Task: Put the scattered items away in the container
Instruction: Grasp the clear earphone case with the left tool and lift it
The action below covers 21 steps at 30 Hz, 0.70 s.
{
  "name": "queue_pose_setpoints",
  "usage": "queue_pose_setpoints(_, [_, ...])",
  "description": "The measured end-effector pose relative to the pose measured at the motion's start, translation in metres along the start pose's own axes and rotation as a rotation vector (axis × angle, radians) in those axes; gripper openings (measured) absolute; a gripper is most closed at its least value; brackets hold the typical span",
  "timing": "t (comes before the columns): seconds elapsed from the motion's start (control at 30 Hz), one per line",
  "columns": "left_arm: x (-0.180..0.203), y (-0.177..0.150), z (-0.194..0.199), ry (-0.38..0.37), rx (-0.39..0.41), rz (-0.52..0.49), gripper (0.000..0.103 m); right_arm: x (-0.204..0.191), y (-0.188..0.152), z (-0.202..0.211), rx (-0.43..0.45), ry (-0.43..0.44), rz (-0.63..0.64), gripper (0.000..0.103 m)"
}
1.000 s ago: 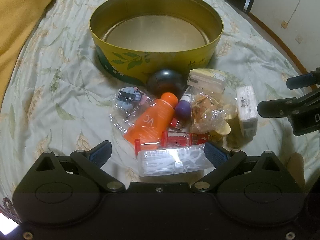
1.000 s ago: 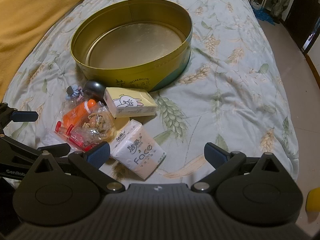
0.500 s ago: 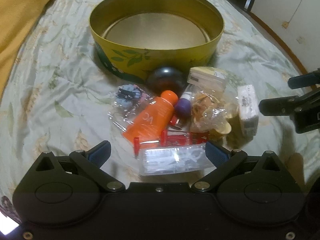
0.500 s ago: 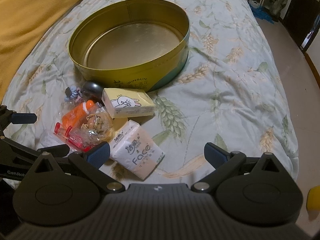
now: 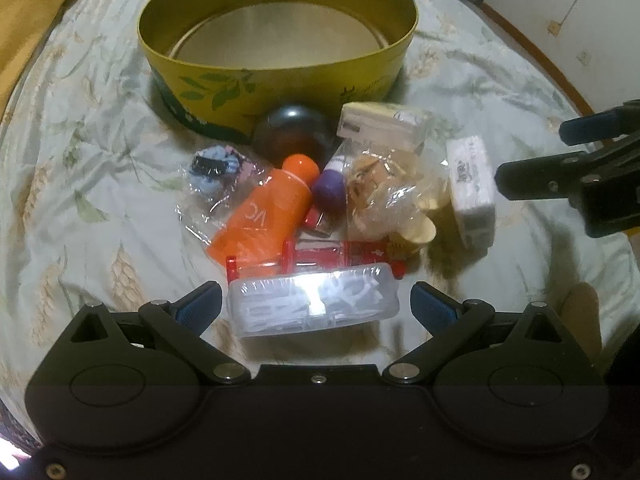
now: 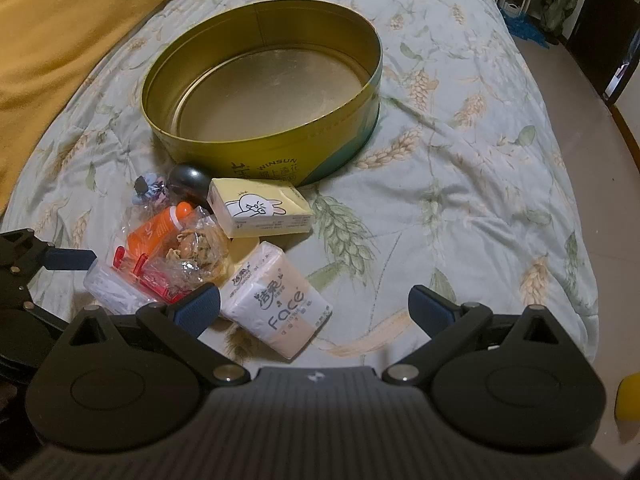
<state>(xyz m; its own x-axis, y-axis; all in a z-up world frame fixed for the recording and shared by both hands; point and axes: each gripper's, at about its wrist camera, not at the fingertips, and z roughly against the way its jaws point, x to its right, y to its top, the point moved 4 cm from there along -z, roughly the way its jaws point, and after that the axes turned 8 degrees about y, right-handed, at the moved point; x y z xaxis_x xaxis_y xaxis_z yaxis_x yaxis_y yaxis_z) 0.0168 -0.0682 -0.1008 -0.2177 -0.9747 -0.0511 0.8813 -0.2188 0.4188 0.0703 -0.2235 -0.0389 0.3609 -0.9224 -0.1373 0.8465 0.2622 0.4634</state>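
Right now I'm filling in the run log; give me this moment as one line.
stage: approach | left gripper: open, around clear plastic box | right gripper: open, at Face tissue pack | tin: empty

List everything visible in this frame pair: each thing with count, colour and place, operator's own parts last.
Round tin: 1, yellow-green, empty, on the bed behind the pile.
Bedspread: 1, pale green with wheat print, under everything.
Blanket: 1, mustard yellow, far left.
Dark ball: 1, grey-black, against the tin wall.
Orange bottle: 1, lying in the pile's middle.
Purple-capped tube: 1, right of the bottle.
Bag of rubber bands: 1, clear with tan bands.
Red case: 1, behind the clear box.
Clear box: 1, white contents, nearest the left jaws.
Hair ties bag: 1, blue and black, pile's left.
Rabbit tissue pack: 1, pale yellow.
Face tissue pack: 1, white and peach.
Left gripper: open.
Right gripper: open.
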Motion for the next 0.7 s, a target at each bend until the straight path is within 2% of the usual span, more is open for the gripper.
queue_pose_setpoints(0.2, [0.0,-0.003,-0.015,-0.004,-0.056,0.026,0.099,-0.002,-0.001,0.0,-0.003,0.002,0.013,0.103])
queue_pose_setpoints(0.4, [0.004,-0.005,-0.025,0.016,-0.078,0.033,0.094,-0.004,-0.001,0.0,-0.004,0.004,0.021,0.103])
queue_pose_setpoints(0.53, [0.002,-0.005,-0.028,0.031,-0.091,0.048,0.086,-0.004,-0.002,0.0,-0.004,0.005,0.021,0.103])
queue_pose_setpoints(0.7, [-0.003,-0.006,-0.026,0.025,-0.093,0.071,0.085,-0.004,-0.002,0.0,-0.006,0.004,0.023,0.103])
